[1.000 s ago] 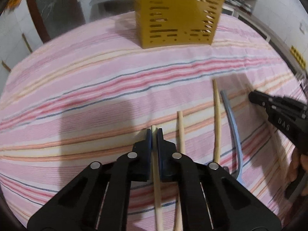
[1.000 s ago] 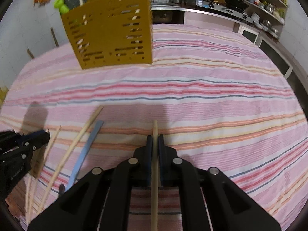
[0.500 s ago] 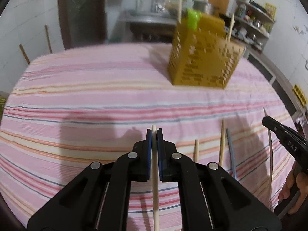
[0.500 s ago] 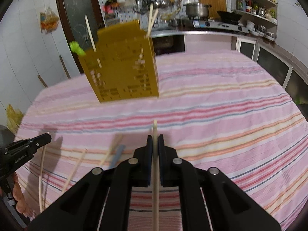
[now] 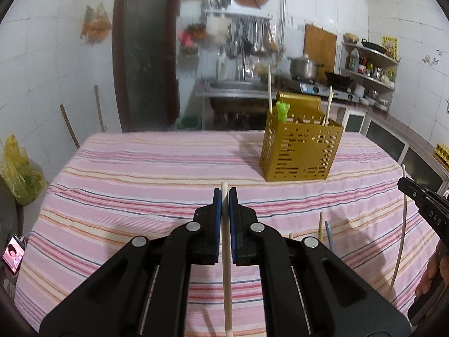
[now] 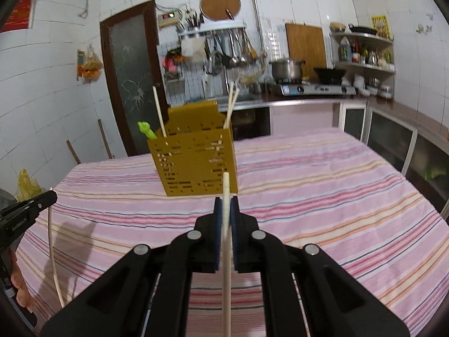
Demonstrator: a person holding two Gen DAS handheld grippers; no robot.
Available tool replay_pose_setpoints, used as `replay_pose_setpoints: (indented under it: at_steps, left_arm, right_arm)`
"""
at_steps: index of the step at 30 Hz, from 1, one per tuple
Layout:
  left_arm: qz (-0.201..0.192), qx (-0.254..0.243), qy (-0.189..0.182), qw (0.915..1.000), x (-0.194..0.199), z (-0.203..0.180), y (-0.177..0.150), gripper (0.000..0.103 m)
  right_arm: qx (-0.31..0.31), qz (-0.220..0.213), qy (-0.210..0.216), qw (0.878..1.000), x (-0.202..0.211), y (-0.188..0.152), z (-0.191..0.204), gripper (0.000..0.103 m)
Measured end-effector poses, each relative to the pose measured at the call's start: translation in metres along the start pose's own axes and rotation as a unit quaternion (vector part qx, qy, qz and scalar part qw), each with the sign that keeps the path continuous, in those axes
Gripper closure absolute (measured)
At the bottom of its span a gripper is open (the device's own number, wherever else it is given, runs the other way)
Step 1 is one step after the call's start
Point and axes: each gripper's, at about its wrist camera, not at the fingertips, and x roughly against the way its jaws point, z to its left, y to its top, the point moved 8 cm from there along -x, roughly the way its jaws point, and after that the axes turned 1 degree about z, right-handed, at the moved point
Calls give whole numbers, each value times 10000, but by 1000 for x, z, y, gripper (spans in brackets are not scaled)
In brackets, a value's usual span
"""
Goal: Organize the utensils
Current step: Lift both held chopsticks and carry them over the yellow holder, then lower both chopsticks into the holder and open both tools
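Both tongs have risen since a second ago: the views then looked down onto the cloth, and now they take in the whole kitchen, with the utensil holder farther off and seen from its front.

The worktop point(image 5: 118, 174) is covered with a pink cloth striped in red, orange and blue. Behind it stand white tiled walls, a dark brown door with a frosted pane point(image 6: 132, 84), a rack of hanging ladles and spoons point(image 6: 224, 47), a steel pot on a gas stove point(image 6: 286, 68) and corner shelves of bottles point(image 6: 364, 53).

The left tongs point(image 5: 224, 193) are clamped on a pale wooden chopstick point(image 5: 226, 266) that runs back between the blue pads, its tip just clear of them. The right tongs point(image 6: 225, 202) are likewise pinched on a second pale wooden chopstick point(image 6: 226, 252), whose tip overlaps the holder's lower front in that view. The perforated golden-yellow utensil holder point(image 5: 301, 153) stands upright on the cloth, ahead and to the right of the left tongs and well apart from both. It holds upright chopsticks and a green animal-shaped piece point(image 5: 281, 110).

On the cloth, just right of the left tongs, lie a blue flat stick point(image 5: 329, 234) and two more wooden chopstick tips point(image 5: 320, 221), mostly hidden behind the tongs' black frame. Each held chopstick's rear end is cut off at the bottom edge. The hanging utensils are blurred in the left view.
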Motion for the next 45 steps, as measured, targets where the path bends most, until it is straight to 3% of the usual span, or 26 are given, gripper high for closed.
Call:
replay_pose_setpoints:
  at_steps: [9,19,34,45]
  left_arm:
    - [-448,-141,205,9987,35,-6,2,99]
    - [-832,-82,91,9965,65,-9,17,99]
    - [-1046,-77,13,9945,59,-19,44,99]
    - [-1238,-72,-157,9922,47,-31,83,99]
  right_arm:
    - [131,-604,102,9980,27,16,5,97]
    - [175,-961,115,9951,43,31,6,97]
    - [199,-1125,180,9933,32,55,3,97]
    - [239,-1268,200,9914,17,85,2,97]
